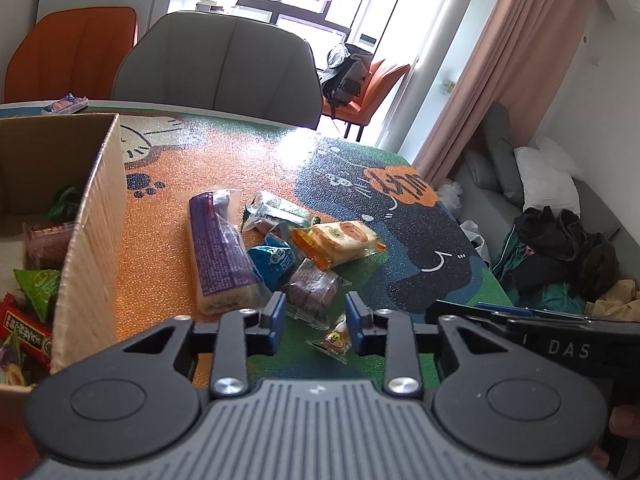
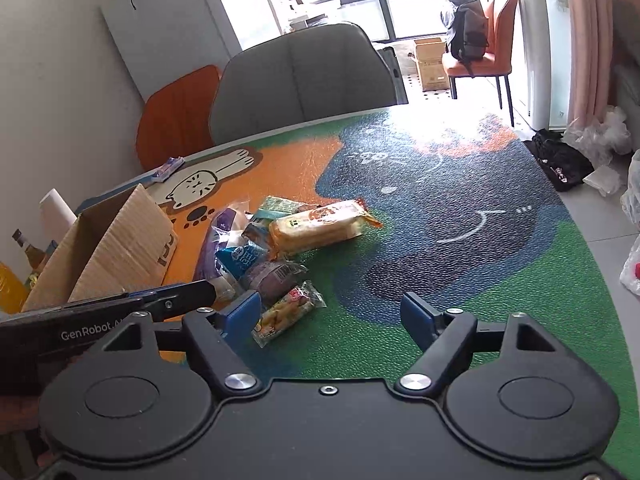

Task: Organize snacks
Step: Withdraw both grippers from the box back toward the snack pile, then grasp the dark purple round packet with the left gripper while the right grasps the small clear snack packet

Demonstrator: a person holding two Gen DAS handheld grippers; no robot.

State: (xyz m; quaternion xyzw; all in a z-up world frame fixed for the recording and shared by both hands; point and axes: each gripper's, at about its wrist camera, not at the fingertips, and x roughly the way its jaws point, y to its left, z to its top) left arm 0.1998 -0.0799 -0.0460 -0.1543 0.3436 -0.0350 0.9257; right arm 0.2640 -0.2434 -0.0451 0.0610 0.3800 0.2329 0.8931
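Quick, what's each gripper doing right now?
Left gripper: open, narrow gap, nothing gripped.
Right gripper: open wide, holding nothing.

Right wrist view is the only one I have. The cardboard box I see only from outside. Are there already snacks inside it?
Observer: Yes. The left wrist view looks into the cardboard box. A green triangular packet and a red packet lie inside.
Operator: Thank you. The left tool I see only from the side. Does it hold something?
Observer: No. Its fingers stand a narrow gap apart. A small yellow packet shows in that gap, but the pads do not press on it.
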